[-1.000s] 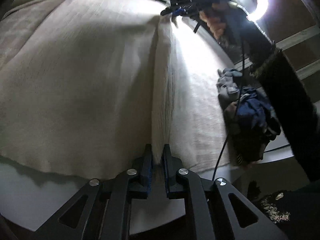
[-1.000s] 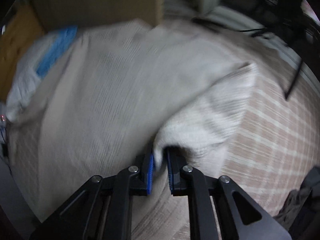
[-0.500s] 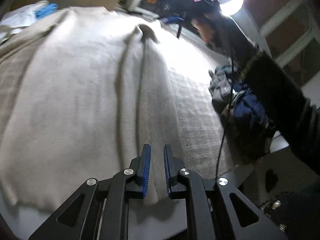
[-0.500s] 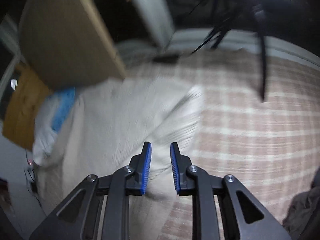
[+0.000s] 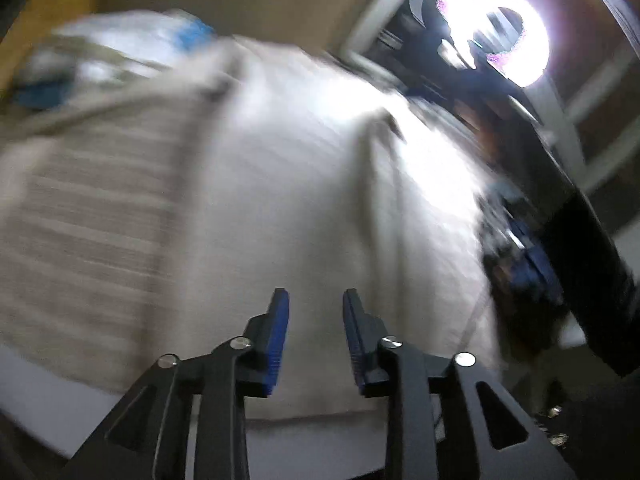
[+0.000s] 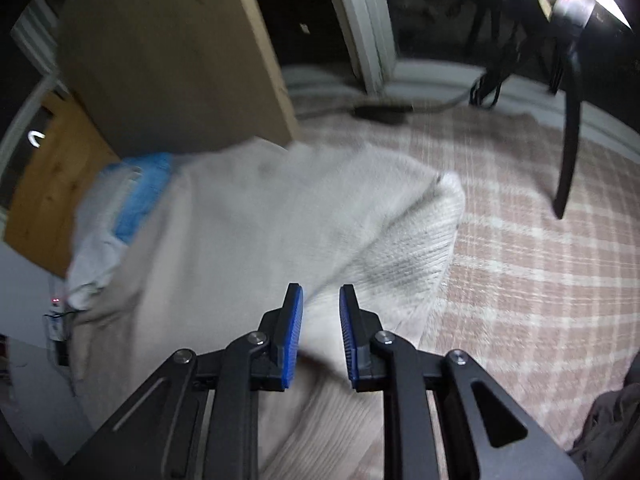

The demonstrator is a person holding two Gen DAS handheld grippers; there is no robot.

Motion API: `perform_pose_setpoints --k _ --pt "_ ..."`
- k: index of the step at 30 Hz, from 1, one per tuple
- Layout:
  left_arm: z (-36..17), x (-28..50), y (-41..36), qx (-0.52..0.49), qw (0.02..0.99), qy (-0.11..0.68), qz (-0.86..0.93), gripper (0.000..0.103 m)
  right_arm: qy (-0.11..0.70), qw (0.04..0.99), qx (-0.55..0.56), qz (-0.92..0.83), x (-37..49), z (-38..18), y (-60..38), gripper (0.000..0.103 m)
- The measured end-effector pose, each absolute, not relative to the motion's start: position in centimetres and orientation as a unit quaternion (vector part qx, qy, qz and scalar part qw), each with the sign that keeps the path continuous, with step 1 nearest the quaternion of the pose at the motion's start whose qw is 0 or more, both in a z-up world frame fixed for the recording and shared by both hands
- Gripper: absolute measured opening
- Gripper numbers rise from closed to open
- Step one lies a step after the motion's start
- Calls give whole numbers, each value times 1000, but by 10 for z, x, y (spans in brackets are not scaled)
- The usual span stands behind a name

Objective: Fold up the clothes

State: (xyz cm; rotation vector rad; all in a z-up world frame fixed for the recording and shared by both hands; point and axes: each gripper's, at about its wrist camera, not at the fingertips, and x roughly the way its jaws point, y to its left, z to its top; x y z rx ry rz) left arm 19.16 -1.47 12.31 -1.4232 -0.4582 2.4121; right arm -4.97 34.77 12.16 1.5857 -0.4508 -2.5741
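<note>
Both grippers stood open and empty above a cream garment spread on a checked cloth.

In the left wrist view, heavily blurred, the left gripper [image 5: 316,300] had its blue pads apart over the garment [image 5: 280,200], which ran away from the camera with a long ridge up its middle; only this view showed a heap of dark clothes [image 5: 520,256] beside the garment's right edge, a dark sleeve [image 5: 580,248] reaching over it, and a ring light [image 5: 496,28] above. The right wrist view showed the right gripper [image 6: 320,300], released too, over a folded corner of the garment [image 6: 260,232], with the checked cloth [image 6: 520,264] bare to the right, a blue-and-white bag [image 6: 132,200] at the far left, and a board [image 6: 168,52] behind.
</note>
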Motion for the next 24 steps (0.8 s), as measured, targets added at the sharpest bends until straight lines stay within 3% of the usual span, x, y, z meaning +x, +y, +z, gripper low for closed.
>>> perform_pose_setpoints --k 4,7,11,15,21,24 --pt "118 192 -96 -494 68 -181 848 30 -141 91 514 -841 -32 145 306 20" --pt "95 189 -120 -522 65 -194 828 30 -105 117 522 -838 -24 151 257 20" --pt "74 195 -100 -543 131 -221 800 30 -37 140 530 -836 -52 138 184 20" --pt "68 202 -68 -547 191 -209 788 40 54 171 553 -813 -84 118 112 37" --pt "56 203 -54 -550 215 -200 782 40 227 147 591 -760 -122 54 37 37" --pt "56 206 -50 -542 225 -188 788 38 204 132 605 -759 -135 48 41 36"
